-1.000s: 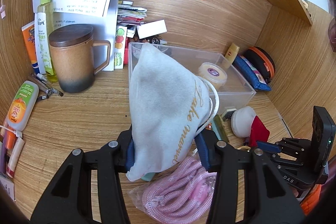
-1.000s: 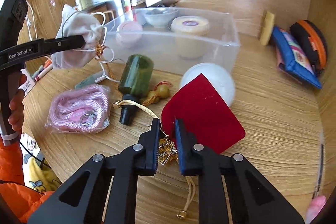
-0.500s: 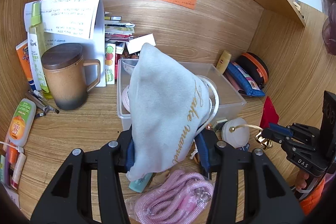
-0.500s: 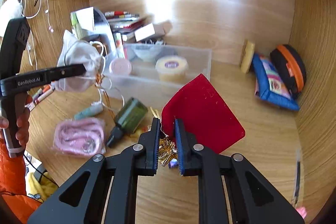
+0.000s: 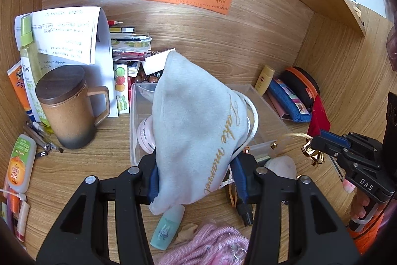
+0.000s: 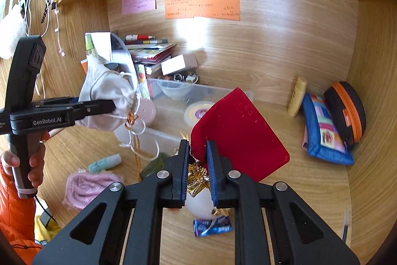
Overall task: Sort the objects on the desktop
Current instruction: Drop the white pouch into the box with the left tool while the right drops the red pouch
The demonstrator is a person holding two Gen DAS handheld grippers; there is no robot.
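The left gripper clamps a pale drawstring pouch above the clear plastic box; the right gripper pinches a red velvet pouch. Both pouches hang clear of the desk.

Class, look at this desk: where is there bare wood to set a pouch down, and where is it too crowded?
Free: the desk right of the red pouch, in front of the blue pencil case; also the strip between the lidded mug and the clear box. Crowded: around the pink cord and the back-left stack of papers.
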